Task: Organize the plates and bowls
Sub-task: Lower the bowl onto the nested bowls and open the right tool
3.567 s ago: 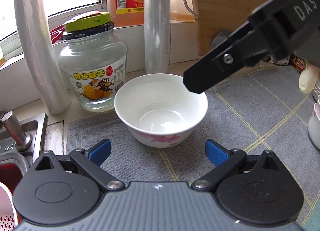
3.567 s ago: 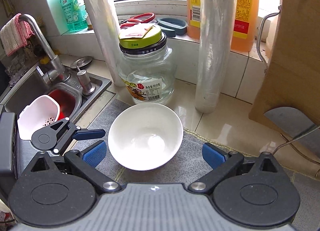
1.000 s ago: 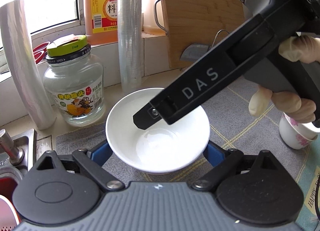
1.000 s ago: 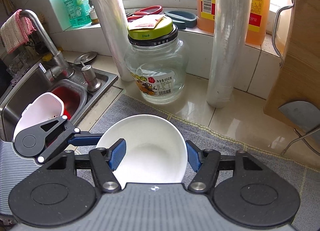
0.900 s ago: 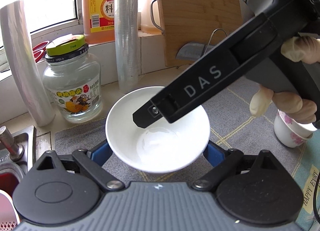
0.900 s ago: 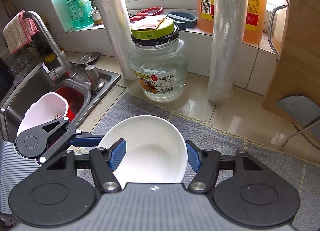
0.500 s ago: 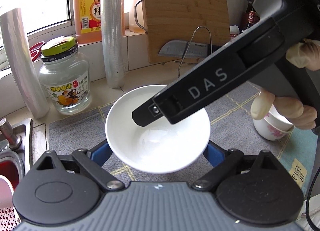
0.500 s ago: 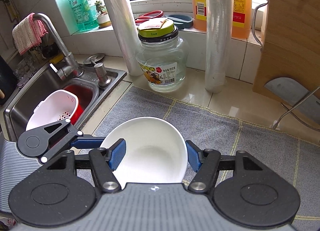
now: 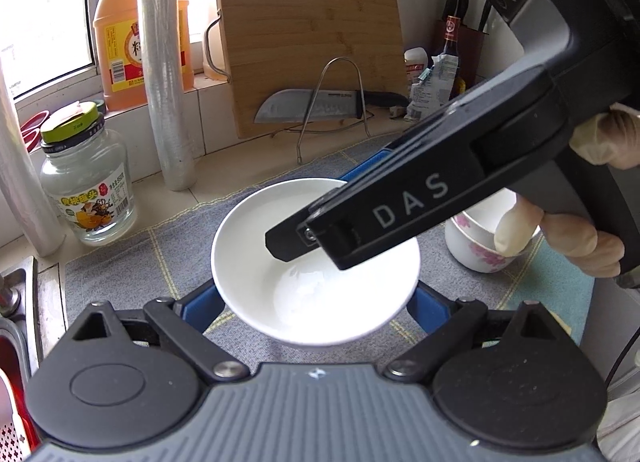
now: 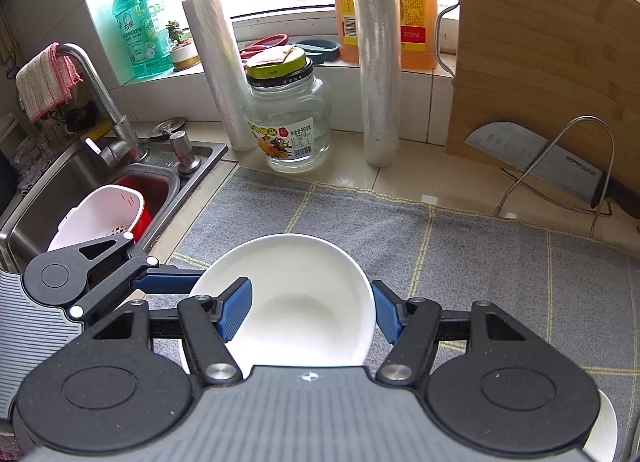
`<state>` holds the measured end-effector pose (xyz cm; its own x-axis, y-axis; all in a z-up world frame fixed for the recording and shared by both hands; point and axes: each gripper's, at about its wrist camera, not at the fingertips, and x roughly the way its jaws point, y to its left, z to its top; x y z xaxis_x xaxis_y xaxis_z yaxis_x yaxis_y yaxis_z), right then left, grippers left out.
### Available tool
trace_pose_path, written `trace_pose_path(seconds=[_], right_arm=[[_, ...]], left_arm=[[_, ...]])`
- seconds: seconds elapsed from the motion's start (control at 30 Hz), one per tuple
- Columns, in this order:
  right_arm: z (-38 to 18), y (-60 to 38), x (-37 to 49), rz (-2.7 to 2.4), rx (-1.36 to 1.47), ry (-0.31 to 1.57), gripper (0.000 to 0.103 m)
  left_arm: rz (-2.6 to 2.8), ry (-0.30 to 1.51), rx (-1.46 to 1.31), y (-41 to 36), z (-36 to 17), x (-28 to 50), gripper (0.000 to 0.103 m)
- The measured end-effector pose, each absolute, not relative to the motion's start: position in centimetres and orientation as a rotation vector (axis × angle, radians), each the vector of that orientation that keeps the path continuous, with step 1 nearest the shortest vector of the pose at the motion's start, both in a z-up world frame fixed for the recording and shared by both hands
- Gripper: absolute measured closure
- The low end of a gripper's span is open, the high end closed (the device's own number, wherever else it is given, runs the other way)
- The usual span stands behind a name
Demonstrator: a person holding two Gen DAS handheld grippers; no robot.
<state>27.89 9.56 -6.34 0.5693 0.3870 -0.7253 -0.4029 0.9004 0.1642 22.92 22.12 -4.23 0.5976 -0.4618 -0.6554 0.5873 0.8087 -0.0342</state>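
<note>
While both tilt downward, left claw and right claw clamp one white bowl.

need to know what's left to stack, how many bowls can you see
2 for sure: the white bowl held by both claws, and a floral bowl on the grey mat behind the hand. It may be nested bowls; others could be hidden.

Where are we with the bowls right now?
Done: the white bowl is gripped, seemingly clear of the grey mat. In hand: both the left gripper and right gripper clamp its sides. Left: set it with the floral bowls at the right; no plates are in view.
</note>
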Motion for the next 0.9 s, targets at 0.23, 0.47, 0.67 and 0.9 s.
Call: trace_pose_path(seconds=[0.23, 0.47, 0.67, 0.9], right_arm=[[-5.4, 6.8, 26.3, 0.392, 0.002, 0.816, 0.033], [-4.6, 3.4, 25.4, 0.301, 0.023, 0.783, 0.033], [-4.2, 0.0, 24.4, 0.21, 0.049, 0.763, 0.033], [-4.5, -3.3, 23.2, 0.104, 0.076, 0.762, 0.033]], left_arm=[[-0.681, 0.674, 0.22, 19.7, -3.4, 22.8, 0.007], [-0.763, 0.639, 0.251, 16.6, -2.6, 23.5, 0.007], [-0.846, 0.617, 0.277, 13.5, -2.3, 23.9, 0.007], [-0.945, 0.607, 0.302, 10.1, -2.7, 24.0, 0.007]])
